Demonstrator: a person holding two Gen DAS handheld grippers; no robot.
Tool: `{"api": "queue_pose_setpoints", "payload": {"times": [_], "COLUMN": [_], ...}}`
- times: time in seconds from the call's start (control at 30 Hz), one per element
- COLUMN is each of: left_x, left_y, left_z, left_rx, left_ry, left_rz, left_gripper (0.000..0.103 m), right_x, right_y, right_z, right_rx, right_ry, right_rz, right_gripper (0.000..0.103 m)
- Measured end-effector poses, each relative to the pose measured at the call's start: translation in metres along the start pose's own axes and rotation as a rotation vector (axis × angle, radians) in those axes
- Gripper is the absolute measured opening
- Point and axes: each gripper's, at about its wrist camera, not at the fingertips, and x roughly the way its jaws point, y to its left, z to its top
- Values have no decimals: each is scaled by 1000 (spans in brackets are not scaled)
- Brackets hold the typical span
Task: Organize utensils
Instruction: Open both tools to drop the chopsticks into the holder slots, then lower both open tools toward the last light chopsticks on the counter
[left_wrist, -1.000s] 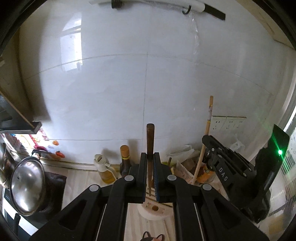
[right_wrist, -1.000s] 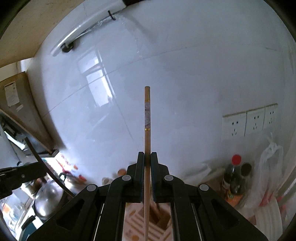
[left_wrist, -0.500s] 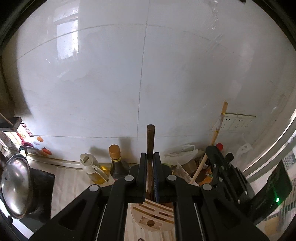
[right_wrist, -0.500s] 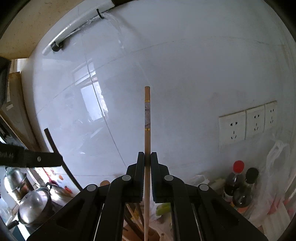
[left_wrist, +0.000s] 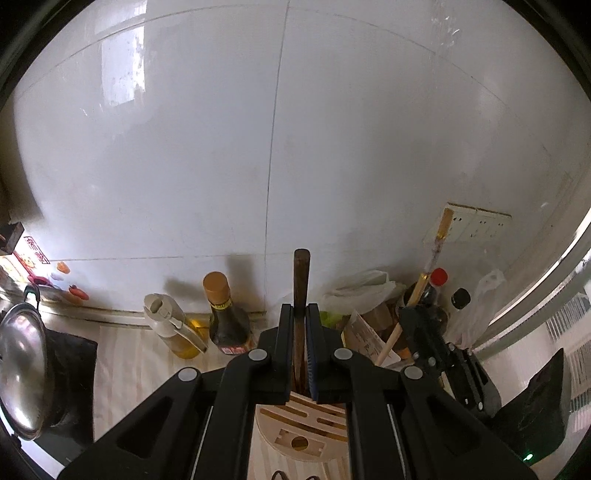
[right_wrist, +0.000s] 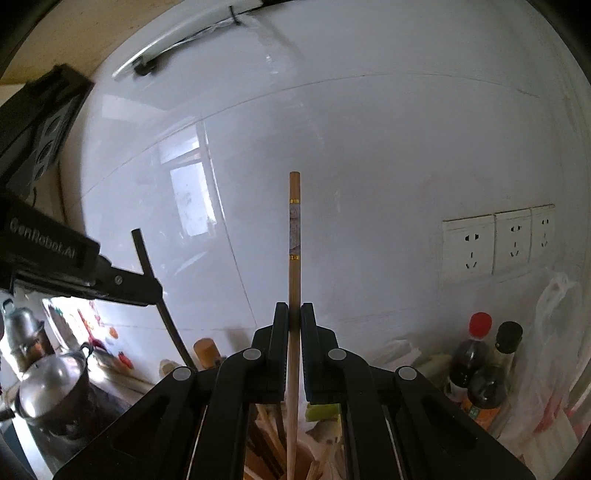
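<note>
Because each utensil is pinched low on its shaft and stands upright, it can probably be dropped end-first into a holder. The left gripper (left_wrist: 300, 354) is clamped on a dark wooden handle (left_wrist: 301, 280), directly above the slotted wooden block (left_wrist: 303, 435) on the counter (left_wrist: 122, 369). The right gripper (right_wrist: 294, 354) is clamped on a pale chopstick (right_wrist: 294, 240), whose lower end seems to reach a container of sticks at six o'clock. Sauce bottles (right_wrist: 476, 354) stand beyond at four o'clock, wall sockets (right_wrist: 469, 243) at two.
</note>
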Motion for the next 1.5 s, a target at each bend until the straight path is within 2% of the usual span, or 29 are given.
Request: {"api": "queue_pose_setpoints", "payload": {"times": [0.3,0.33,0.37,0.4,0.43,0.47,0.5,0.53,0.6,0.63,0.7,0.77,0.8,0.9,1.03,1.23,1.43,1.5], "left_x": [-9,-12,-14,-16,-19,-23,-28,-33,-41,-46,-51,-58,-60,-60,-49,-2,58,73], "left_y": [6,6,7,7,7,8,8,9,11,12,14,16,18,22,29,38,44,44], "left_z": [-4,-5,-6,-7,-8,-9,-10,-11,-13,-15,-21,-32,-39,-61,-98,-169,-243,-259], "left_rx": [-24,-27,-30,-30,-31,-34,-35,-36,-33,-32,-23,-18,-19,-18,-37,-52,-77,-76], "left_ry": [10,7,3,1,-4,-14,-29,-50,-74,-80,-98,-126,-132,-131,-88,56,239,286], "left_rz": [-4,-4,-3,3,9,16,22,30,44,57,73,99,107,142,160,223,239,243], "left_gripper": [7,9,10,18,35,47,71,79,82,91,103,103,103,103,103,103,103,103], "right_x": [-5,-7,-9,-13,-16,-21,-26,-30,-40,-46,-63,-76,-84,-100,-109,-101,-67,-55], "right_y": [5,7,7,9,10,9,8,8,4,2,-3,-8,-11,-18,-30,-51,-62,-62], "right_z": [-7,-8,-8,-8,-7,-6,-5,-3,2,4,9,12,12,6,-17,-74,-154,-180], "right_rx": [-8,-11,-13,-18,-19,-16,-11,-6,12,19,22,20,15,6,14,41,32,24], "right_ry": [42,43,45,53,52,50,48,48,55,58,65,77,92,153,248,441,718,804], "right_rz": [12,14,18,26,26,26,23,17,17,7,-17,-46,-55,-105,-152,-178,-163,-163], "right_gripper": [8,9,16,27,33,43,50,53,68,73,90,101,103,103,103,103,103,100]}}
